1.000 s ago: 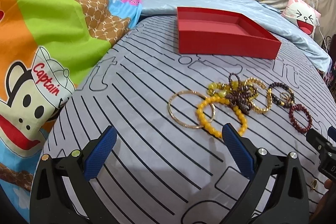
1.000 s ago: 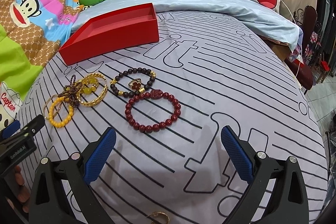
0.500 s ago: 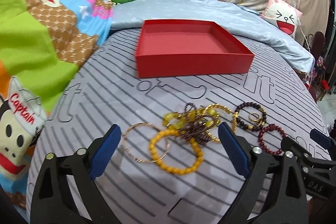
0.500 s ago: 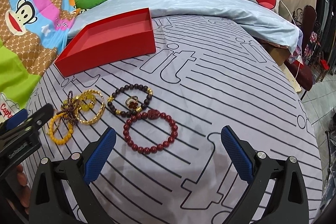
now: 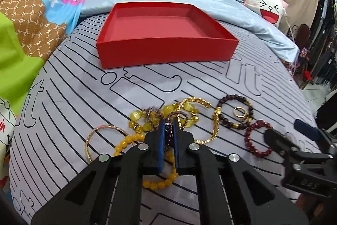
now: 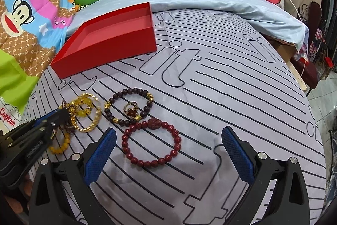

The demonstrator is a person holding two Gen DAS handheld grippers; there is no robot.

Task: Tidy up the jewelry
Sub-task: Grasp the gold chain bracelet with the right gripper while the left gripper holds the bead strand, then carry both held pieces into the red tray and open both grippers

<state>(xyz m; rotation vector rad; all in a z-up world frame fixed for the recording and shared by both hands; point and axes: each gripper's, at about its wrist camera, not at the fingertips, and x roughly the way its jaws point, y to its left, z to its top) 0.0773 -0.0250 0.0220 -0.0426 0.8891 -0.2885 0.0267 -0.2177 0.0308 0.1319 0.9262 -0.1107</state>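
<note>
I see the red box point(image 5: 166, 52) sitting toward the far left corner of the bed point(image 6: 231, 98), and its inside is bare. The jewelry lies on the striped sheet nearer me. My left gripper point(image 5: 168, 130) has just been closing; a second ago its jaws stood wide over the sheet, and now they are pinched together on the dark purple beaded strand point(image 5: 167, 135) in the tangle of yellow beads and gold chain. How much of that strand is caught I cannot make out, since the fingers cover it. The yellow bead bracelet point(image 5: 155, 182) runs partly under the gripper. My right gripper point(image 6: 168, 140) hangs with its jaws apart over the dark red bracelet point(image 6: 150, 143), touching nothing. Just beyond, a ring point(image 6: 130, 109) lies inside the brown bead bracelet point(image 6: 128, 108).
</note>
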